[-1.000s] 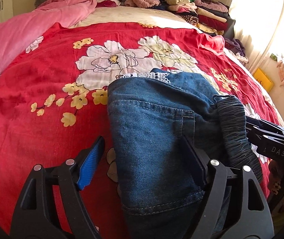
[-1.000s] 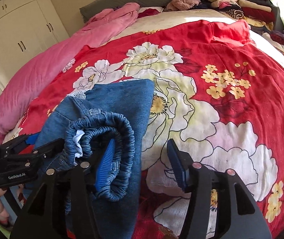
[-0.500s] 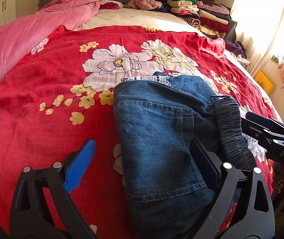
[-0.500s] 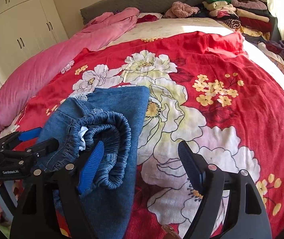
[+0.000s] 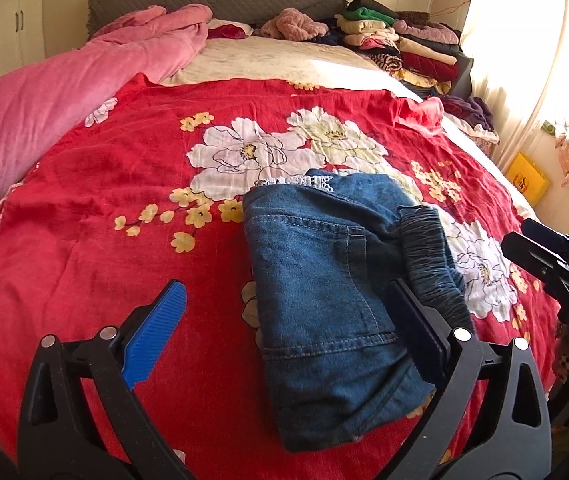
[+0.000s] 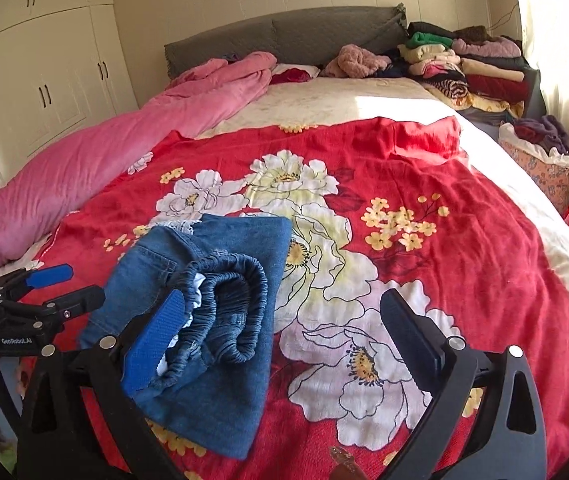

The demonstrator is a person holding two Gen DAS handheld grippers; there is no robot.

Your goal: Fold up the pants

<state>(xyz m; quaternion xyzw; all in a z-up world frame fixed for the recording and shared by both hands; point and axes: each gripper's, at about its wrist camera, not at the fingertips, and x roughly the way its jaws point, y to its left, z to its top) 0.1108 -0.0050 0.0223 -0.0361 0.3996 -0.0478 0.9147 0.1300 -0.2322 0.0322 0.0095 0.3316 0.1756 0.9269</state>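
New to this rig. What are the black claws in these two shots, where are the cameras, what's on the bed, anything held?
There is no robot arm: a person holds a two-finger gripper in each hand, and each gripper carries a fisheye camera looking forward along its fingers. So each picture shows its own gripper at the bottom: the left gripper in the left wrist view, the right gripper in the right wrist view. Each also appears at the edge of the other's picture. On the red floral bedspread lie folded denim pants, elastic waistband bunched on top. Both grippers are open and hold nothing. A pink blanket and a stack of folded clothes sit farther back.
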